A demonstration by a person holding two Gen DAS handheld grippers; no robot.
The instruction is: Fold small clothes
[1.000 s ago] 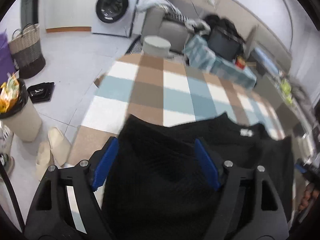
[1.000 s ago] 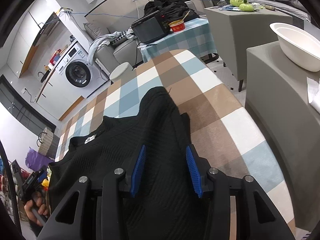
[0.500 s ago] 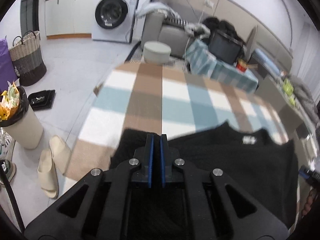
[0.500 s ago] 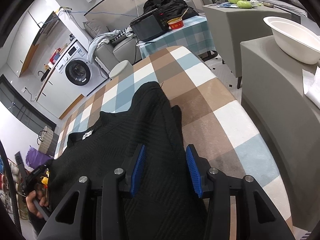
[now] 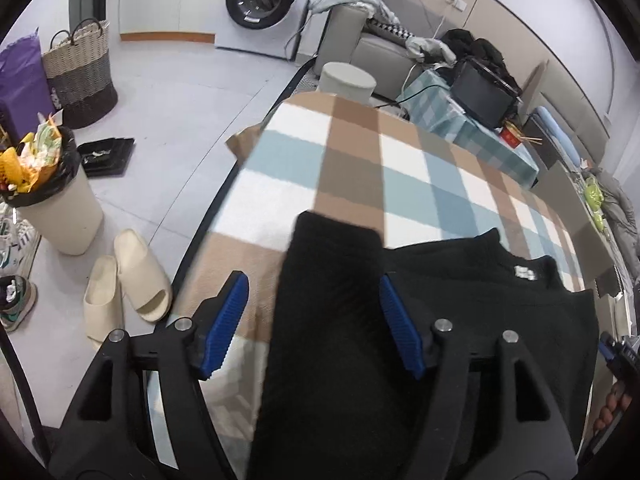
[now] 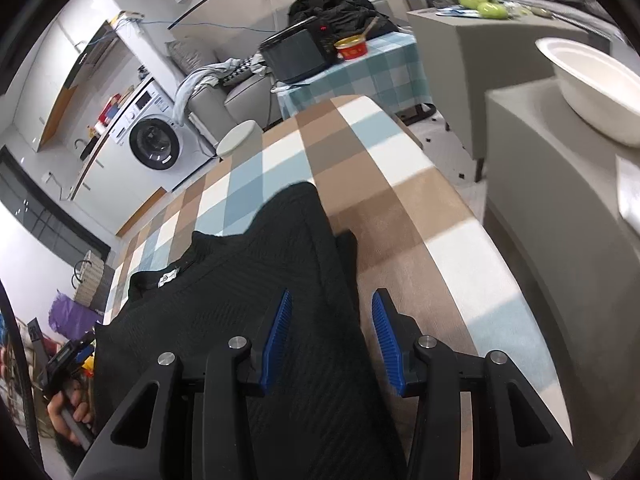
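A: Where is the sweater (image 5: 460,292) lying now?

B: It is lying flat on the checked worktop (image 5: 360,160), filling the lower middle of both frames, collar and label towards the upper right of the left view. One sleeve (image 5: 332,280) is running up between the blue pads of the left gripper (image 5: 312,320), whose jaws have just been opening and are standing wide — nothing pinched.

A: And the right gripper (image 6: 330,336)?

B: It is standing at a middling gap over the sweater's other edge, with the pads pressing on nothing.

A: What is worrying you?

B: The knit is looking thick, ribbed and limp, so a shallow pinch is likely taking only the top layer and dragging the rest crooked. The worktop's cover is looking soft and fuzzy too — the pads could be catching it along with the sleeve.
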